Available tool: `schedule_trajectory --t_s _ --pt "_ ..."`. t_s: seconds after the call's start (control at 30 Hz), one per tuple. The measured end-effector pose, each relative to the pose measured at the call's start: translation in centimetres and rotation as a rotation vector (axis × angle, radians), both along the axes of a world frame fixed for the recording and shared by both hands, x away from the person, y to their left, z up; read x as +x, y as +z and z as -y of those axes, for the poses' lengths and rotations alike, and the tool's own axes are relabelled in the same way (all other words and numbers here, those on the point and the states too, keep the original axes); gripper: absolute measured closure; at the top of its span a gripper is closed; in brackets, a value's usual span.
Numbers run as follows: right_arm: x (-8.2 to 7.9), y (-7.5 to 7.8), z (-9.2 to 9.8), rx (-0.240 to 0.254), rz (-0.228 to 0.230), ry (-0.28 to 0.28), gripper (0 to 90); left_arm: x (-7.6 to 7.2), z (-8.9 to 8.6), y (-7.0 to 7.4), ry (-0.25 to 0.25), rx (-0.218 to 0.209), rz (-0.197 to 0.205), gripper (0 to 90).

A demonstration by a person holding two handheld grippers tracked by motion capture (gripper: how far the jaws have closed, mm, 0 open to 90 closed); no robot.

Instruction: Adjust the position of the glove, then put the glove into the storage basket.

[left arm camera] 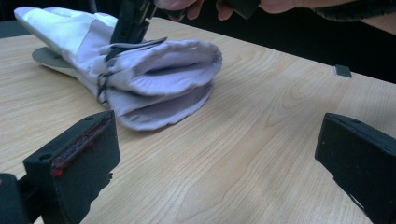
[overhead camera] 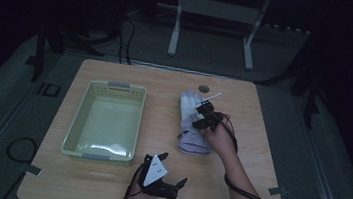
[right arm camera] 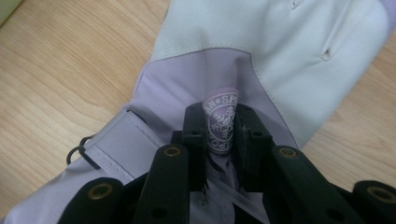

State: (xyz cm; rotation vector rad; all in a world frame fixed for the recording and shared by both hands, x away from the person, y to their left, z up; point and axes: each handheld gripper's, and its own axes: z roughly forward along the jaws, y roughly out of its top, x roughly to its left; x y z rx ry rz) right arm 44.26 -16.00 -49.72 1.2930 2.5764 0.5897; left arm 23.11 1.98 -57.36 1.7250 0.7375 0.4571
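Your right hand-held gripper [right arm camera: 219, 128] pinches the glove's [overhead camera: 192, 126] logo tab, apparently mid-length; left hand-held gripper [overhead camera: 164, 178] wide open, cuff-side, farther off.

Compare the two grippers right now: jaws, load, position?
The right gripper has its jaws nearly closed, pinching a fold of the lilac glove; the left gripper has its jaws spread wide with nothing between them. The right gripper sits on top of the glove at mid-table; the left gripper sits near the table's near edge, apart from the glove and beside the basket. Both are black, hand-held and trail a cable.
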Motion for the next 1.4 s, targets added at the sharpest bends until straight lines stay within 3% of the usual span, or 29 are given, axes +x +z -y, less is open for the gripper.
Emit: schedule_trajectory --t_s 0.07,0.23,0.4,0.7,0.8,0.87,1.0,1.13,1.2,1.27,1.33,1.4 --pt "0.2 0.2 0.4 -0.036 0.013 0.0 76.4 0.0 0.0 0.0 0.0 -0.001 -0.001 0.2" --pt "0.2 0.1 1.3 0.0 0.003 -0.014 74.8 0.0 0.0 0.0 0.001 0.003 -0.004 0.2" --pt "0.1 0.0 1.1 0.001 0.017 -0.015 70.4 0.1 0.0 0.0 0.002 0.001 -0.004 0.2" --pt "-0.1 1.2 1.6 0.086 0.023 -0.036 46.8 0.1 0.0 0.0 -0.003 0.002 -0.004 0.2" --pt "-0.3 1.7 2.1 0.143 0.035 -0.032 36.2 0.1 0.0 0.0 -0.003 0.003 -0.005 0.2" --pt "-0.5 2.0 2.4 0.165 0.05 -0.02 24.4 0.1 0.0 0.0 -0.005 0.002 -0.013 0.2" --pt "-0.8 2.7 3.4 0.197 0.08 -0.018 15.6 0.4 0.1 0.0 -0.029 0.007 -0.035 0.2" --pt "-1.4 2.7 4.0 0.209 0.121 0.016 14.2 0.4 0.1 0.0 -0.032 0.013 -0.032 0.2" --pt "-2.0 2.5 4.4 0.191 0.173 0.078 14.0 0.6 0.1 0.0 -0.034 0.009 -0.063 0.2" --pt "-2.5 2.5 4.9 0.215 0.196 0.119 13.6 1.0 0.1 0.0 -0.041 0.004 -0.094 0.2" --pt "-2.9 2.5 5.7 0.22 0.227 0.141 13.6 1.3 0.1 0.0 -0.056 0.005 -0.124 0.2" --pt "-3.2 2.5 6.5 0.221 0.234 0.155 13.6 1.9 0.3 0.2 -0.079 0.032 -0.167 0.2"
